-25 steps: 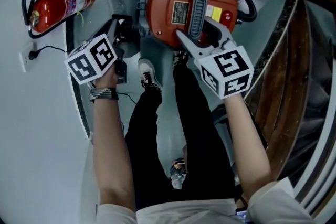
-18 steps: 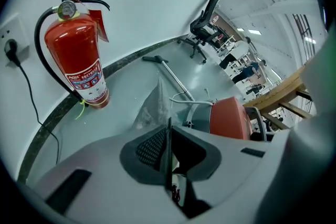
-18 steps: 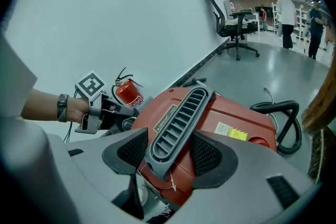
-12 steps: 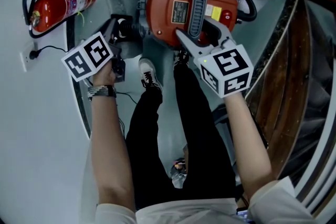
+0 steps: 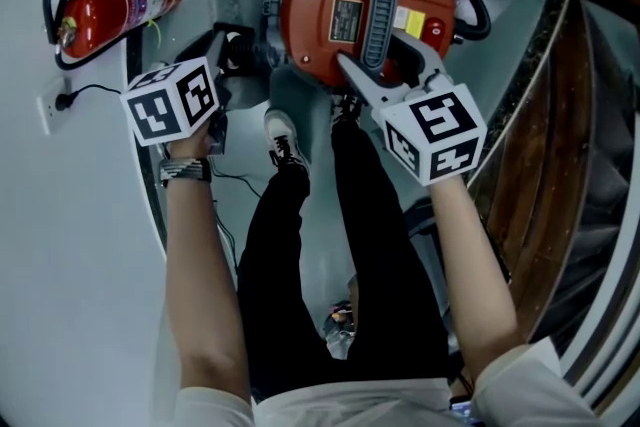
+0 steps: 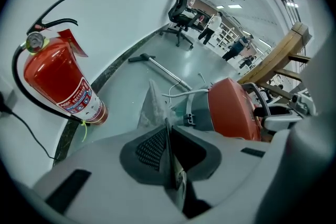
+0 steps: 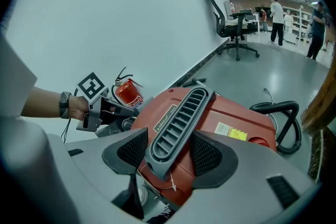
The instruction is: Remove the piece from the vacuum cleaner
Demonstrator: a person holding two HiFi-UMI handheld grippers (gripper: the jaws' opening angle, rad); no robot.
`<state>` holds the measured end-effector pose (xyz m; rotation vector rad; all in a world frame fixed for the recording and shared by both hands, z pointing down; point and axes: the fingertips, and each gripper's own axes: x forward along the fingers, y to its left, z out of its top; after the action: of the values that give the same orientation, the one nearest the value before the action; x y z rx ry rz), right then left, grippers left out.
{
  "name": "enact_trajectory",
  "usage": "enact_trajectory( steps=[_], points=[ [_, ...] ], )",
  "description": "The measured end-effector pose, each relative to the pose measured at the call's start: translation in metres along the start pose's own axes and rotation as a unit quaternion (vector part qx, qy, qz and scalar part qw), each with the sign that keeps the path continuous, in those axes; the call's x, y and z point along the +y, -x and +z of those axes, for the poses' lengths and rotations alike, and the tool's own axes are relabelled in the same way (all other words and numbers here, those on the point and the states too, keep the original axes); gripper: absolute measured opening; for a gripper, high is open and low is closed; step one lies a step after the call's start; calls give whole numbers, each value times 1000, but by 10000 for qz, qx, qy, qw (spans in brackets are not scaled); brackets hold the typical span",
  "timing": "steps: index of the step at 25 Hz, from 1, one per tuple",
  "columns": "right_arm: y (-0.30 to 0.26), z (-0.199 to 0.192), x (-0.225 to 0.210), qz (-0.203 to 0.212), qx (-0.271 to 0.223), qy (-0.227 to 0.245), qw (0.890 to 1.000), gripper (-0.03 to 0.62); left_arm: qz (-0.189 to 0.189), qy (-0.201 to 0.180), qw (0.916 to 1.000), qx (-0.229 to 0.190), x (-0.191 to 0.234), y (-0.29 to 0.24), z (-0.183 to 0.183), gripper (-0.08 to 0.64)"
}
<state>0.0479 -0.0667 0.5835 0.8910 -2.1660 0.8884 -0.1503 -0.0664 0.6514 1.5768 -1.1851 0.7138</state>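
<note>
Shows the left tongs (image 5: pixel 222 55) rolled since a second ago, pinching the thin dark piece (image 5: pixel 243 48) at the left flank of the vacuum cleaner (image 5: pixel 320 30) on the floor (image 5: pixel 318 235); right tongs (image 5: pixel 388 65) clamped, unmoved, on its grey handle (image 5: pixel 375 15). Read as a loosening twist, piece not yet free

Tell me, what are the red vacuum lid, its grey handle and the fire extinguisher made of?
The red lid looks like glossy moulded plastic: smooth, with soft highlights. The grey handle seems matte plastic, with moulded ribs. The fire extinguisher is probably painted metal, shiny and red, but looks alone can't settle it.
</note>
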Motion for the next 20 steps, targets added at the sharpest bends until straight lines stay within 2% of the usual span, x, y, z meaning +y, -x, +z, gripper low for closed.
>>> enact_trajectory(
  steps=[11,20],
  points=[
    [0,0,0,3,-29,-6,10000,261,-208,-215,9994,157,0,-2,1,40],
    [0,0,0,-2,-4,13,10000,261,-374,-609,9970,290,-2,-4,1,41]
  ],
)
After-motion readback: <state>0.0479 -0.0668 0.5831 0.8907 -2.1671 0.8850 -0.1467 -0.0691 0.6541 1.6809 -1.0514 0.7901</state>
